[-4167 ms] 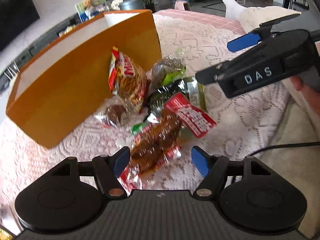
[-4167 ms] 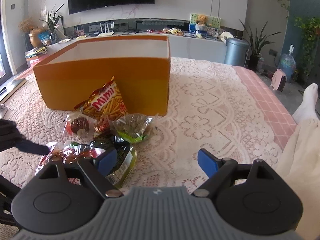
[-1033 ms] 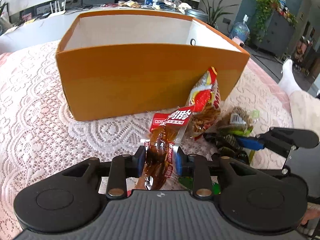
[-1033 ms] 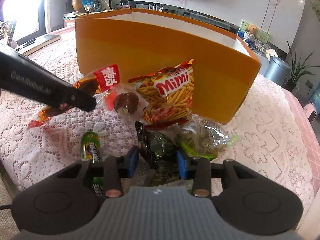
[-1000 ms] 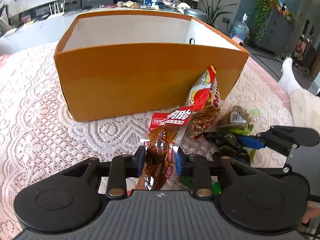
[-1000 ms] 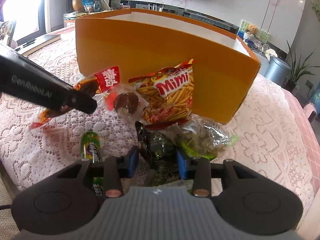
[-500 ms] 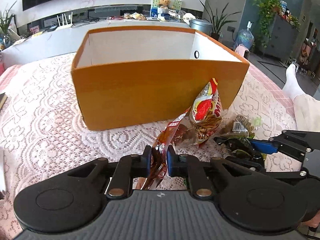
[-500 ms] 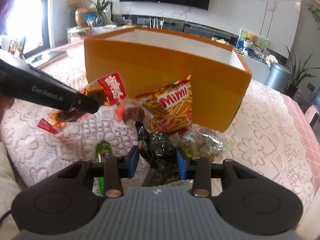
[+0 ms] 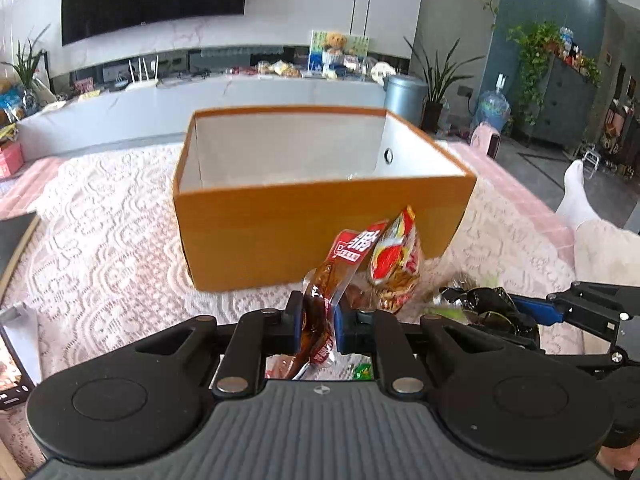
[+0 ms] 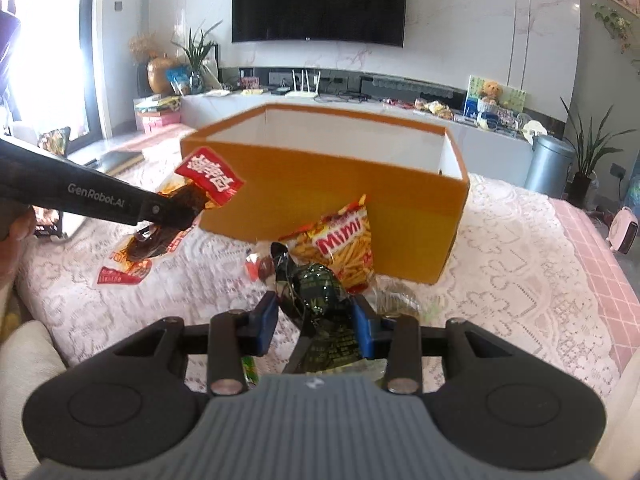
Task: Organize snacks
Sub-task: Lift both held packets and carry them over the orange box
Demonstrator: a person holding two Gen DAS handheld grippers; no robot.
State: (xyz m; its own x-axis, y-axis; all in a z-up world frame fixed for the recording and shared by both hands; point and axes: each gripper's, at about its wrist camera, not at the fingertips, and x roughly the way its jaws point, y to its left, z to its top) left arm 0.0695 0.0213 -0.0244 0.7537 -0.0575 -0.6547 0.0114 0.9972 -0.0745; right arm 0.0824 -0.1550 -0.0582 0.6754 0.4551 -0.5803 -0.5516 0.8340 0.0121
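The setting is a home living room. Indicators: a wall-mounted television [image 10: 319, 2] above a long low media console [image 10: 360, 98], potted houseplants [image 9: 434, 74], a teddy bear [image 10: 490, 91], and a lace-covered table [image 9: 108, 236].

I see a pink surface under a white lace cloth [image 10: 520, 248]. On it stand an orange box [image 10: 320, 196], a Mimi snack bag [image 10: 344, 248] leaning against it, and some small wrapped snacks [image 10: 260, 268] just beside.

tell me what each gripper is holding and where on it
The left gripper pinches the red-labelled brown snack packet around its lower middle. The right gripper clamps the dark green packet across its middle.
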